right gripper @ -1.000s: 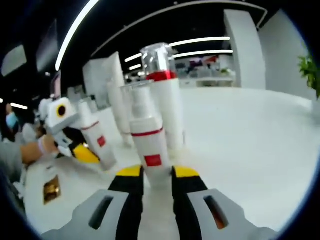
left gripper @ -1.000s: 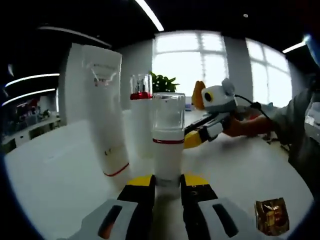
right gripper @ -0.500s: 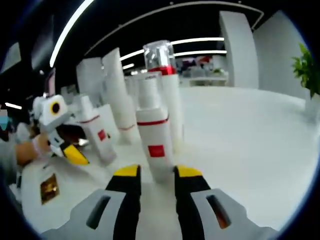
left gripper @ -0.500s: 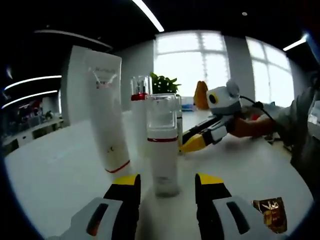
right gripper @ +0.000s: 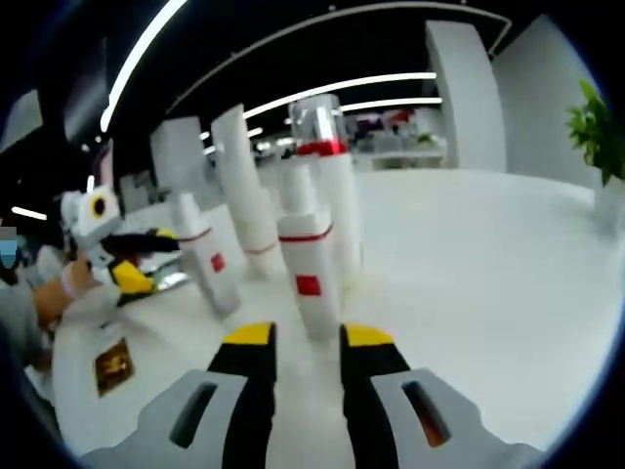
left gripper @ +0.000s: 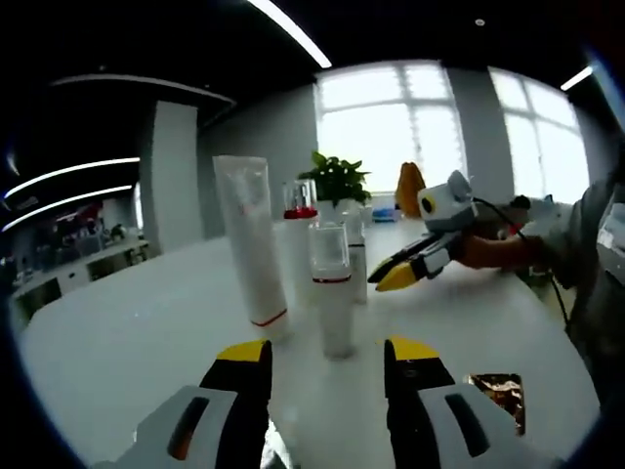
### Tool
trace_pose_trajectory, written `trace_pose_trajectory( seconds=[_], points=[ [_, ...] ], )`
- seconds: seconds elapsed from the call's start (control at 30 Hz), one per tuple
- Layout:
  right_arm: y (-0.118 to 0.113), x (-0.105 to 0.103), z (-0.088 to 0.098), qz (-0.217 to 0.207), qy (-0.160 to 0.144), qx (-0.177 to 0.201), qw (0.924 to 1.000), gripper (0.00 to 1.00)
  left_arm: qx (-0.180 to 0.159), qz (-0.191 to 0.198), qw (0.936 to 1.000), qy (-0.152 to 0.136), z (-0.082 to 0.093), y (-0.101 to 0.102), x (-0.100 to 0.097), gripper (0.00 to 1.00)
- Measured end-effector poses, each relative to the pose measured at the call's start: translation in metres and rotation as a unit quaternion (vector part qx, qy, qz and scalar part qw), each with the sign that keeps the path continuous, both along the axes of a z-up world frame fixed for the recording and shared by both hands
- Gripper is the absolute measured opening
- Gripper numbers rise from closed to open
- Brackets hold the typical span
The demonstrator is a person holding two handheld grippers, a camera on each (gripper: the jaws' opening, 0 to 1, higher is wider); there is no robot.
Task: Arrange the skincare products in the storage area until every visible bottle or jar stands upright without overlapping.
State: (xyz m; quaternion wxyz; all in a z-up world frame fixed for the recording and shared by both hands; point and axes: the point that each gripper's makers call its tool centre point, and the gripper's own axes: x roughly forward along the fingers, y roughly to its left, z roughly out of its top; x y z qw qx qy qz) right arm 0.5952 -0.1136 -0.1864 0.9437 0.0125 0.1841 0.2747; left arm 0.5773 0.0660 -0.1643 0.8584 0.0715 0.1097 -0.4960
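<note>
Because the white bottles must each stand alone, the left claw [left gripper: 324, 360] is spread wide and empty at the frame's bottom, just short of the clear-capped pump bottle [left gripper: 333, 301] upright on the white tabletop [left gripper: 117, 342] at centre. The right claw [right gripper: 302, 342], jaws narrowly parted and holding nothing, sits just short of the red-labelled bottle [right gripper: 311, 272] at centre. Both placements look finished; the tall tube [left gripper: 250, 239], left of centre, stands cap-down and slightly tilted.

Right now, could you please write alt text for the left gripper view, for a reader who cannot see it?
The open left gripper faces upright skincare containers on a white table: a clear-capped bottle nearest, a tall tube beside it. The right gripper reaches in from the right.
</note>
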Motion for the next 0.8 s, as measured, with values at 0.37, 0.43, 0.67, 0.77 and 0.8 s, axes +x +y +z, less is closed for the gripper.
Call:
trace_pose_trajectory(
  seconds=[0.37, 0.43, 0.67, 0.77, 0.8],
  points=[
    [0.025, -0.047, 0.007, 0.083, -0.034, -0.016, 0.9959, 0.68, 0.047, 0.103, 0.9935, 0.013, -0.014, 0.07, -0.025, 0.82],
    [0.037, -0.058, 0.011, 0.097, -0.042, -0.001, 0.9944, 0.76, 0.043, 0.127, 0.9907, 0.02, -0.02, 0.083, -0.023, 0.82],
    [0.07, -0.081, 0.023, 0.134, -0.071, 0.03, 0.988, 0.82, -0.029, 0.206, 0.9732, 0.097, -0.028, 0.123, -0.018, 0.96],
    [0.094, -0.094, 0.027, 0.168, -0.057, 0.053, 0.9827, 0.86, -0.045, 0.221, 0.9688, 0.103, -0.027, 0.135, -0.019, 0.91],
    [0.102, -0.098, 0.028, 0.178, -0.047, 0.059, 0.9811, 0.88, -0.043, 0.223, 0.9682, 0.105, -0.028, 0.136, -0.019, 0.92]
  ],
)
